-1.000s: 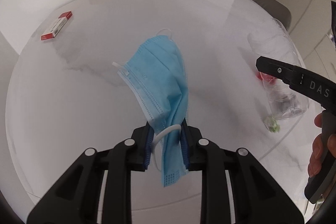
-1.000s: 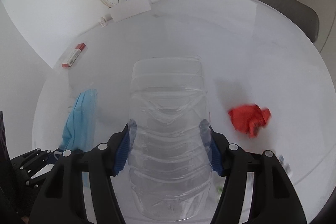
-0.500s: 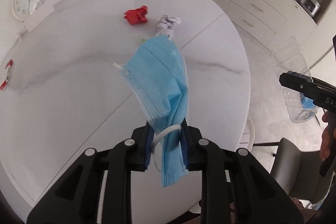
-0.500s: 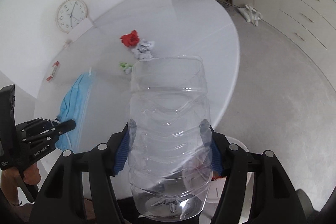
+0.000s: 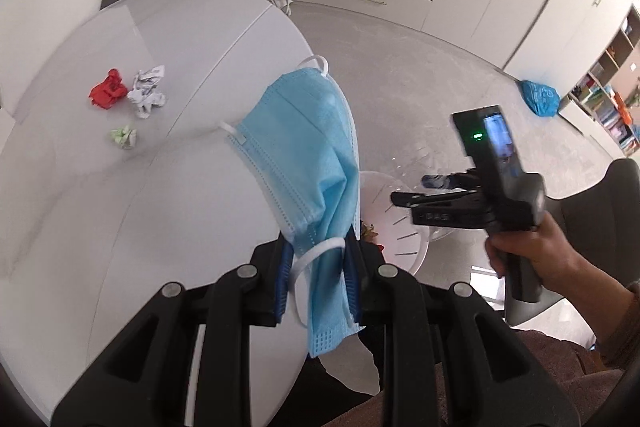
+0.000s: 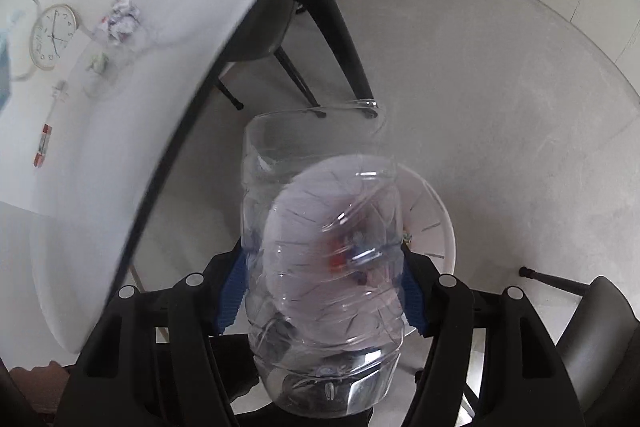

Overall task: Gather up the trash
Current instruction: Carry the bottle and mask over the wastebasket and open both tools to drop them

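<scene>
Where lettering shows, right claw [image 5: 404, 197] reads "DAS".

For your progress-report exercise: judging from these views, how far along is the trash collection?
Done: some rubbish already lies in the white bin. In hand: the left gripper clamps the blue mask; the right gripper, jaws opening, has the clear bottle over the bin. Left: red, white and green wads on the table.
</scene>
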A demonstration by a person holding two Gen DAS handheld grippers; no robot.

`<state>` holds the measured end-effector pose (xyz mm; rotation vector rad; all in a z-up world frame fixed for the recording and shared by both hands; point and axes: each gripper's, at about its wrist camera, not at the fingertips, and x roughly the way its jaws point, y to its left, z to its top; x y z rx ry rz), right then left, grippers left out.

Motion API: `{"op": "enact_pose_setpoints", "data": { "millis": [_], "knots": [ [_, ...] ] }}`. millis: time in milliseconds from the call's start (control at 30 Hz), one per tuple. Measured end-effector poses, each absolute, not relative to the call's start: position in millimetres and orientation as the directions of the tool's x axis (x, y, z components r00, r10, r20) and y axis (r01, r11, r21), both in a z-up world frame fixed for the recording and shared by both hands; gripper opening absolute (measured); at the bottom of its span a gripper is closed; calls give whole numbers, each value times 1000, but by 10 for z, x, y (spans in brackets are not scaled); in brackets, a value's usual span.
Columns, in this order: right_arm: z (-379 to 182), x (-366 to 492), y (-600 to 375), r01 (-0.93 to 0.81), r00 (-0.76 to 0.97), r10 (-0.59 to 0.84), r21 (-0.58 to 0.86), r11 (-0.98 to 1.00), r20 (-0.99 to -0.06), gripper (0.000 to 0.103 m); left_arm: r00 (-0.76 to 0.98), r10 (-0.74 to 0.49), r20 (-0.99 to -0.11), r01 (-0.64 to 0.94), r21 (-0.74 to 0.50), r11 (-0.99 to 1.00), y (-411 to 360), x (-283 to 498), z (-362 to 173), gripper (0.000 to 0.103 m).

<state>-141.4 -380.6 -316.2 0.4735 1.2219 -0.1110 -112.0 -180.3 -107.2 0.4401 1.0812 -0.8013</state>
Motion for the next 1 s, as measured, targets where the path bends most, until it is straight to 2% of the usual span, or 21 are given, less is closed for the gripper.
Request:
{"op": "enact_pose_setpoints", "data": {
  "millis": [100, 200, 300, 533, 633, 800, 867, 933, 1000],
  "knots": [
    [-3497, -1303, -3782, 329, 293, 172, 268, 906, -941, 90, 229, -338, -913, 785, -33, 619, -1979, -1246, -1127, 23],
    [-3663, -1282, -3846, 347, 265, 206, 293, 891, -942, 90, 222, -313, -924, 797, -14, 604, -2132, -1361, -1206, 23],
    [-3541, -1355, -3982, 372, 297, 206, 311, 875, -932, 93, 218, -299, -929, 813, 3, 582, -2262, -1458, -1272, 23],
    [-2885, -1781, -4382, 401, 388, 51, 218, 889, -920, 98, 183, -286, -940, 841, -1, 542, -2611, -1567, -1455, 23],
    [-2659, -2012, -4632, 433, 406, -26, 167, 885, -914, 100, 179, -264, -948, 853, 16, 521, -2816, -1620, -1656, 23],
    [-2476, -2309, -4962, 489, 417, -61, 168, 856, -907, 101, 127, -189, -974, 863, 15, 505, -3128, -1640, -2273, 26],
    [-2474, -2389, -5054, 500, 411, -72, 159, 851, -909, 101, 100, -147, -984, 859, 11, 513, -3208, -1603, -2607, 32],
    [-2502, -2443, -5120, 510, 394, -81, 144, 848, -916, 101, 69, -105, -992, 848, 3, 530, -3245, -1546, -2925, 49],
    [-2518, -2474, -5158, 523, 379, -77, 145, 840, -922, 101, 45, -86, -995, 841, -9, 541, -3254, -1504, -3152, 61]
  ]
}}
